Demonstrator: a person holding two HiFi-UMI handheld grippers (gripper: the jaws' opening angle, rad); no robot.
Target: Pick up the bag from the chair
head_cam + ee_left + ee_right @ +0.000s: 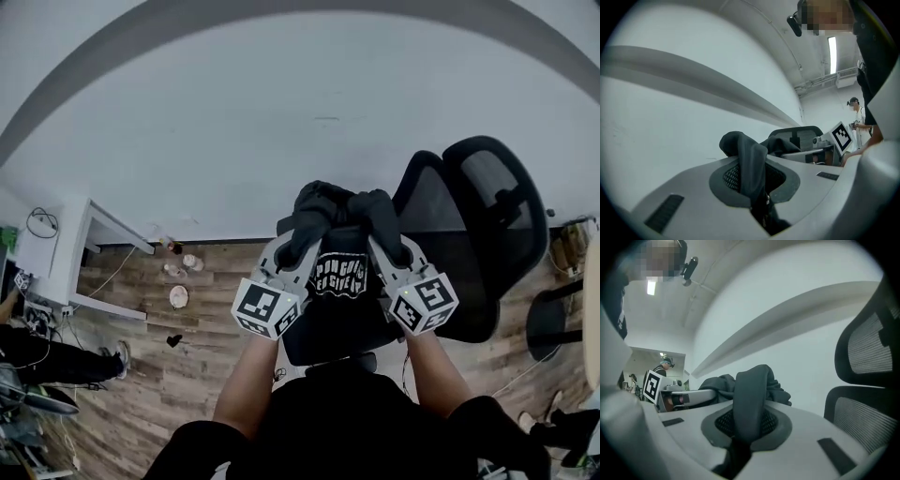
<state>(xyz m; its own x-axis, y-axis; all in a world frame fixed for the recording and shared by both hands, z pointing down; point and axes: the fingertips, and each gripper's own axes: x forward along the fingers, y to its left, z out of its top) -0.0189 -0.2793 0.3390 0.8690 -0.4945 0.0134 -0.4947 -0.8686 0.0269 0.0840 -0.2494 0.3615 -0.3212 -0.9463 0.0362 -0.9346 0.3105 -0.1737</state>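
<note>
Left tongs (296, 246) and right tongs (383, 240) each clamped on bunched fabric of the limp black, white-lettered bag (337, 274).

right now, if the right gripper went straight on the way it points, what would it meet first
The right gripper has its jaws shut on the black bag. Past its bunched fabric the line seems to end at the white wall; the office chair sits off to the right, probably missed.
</note>
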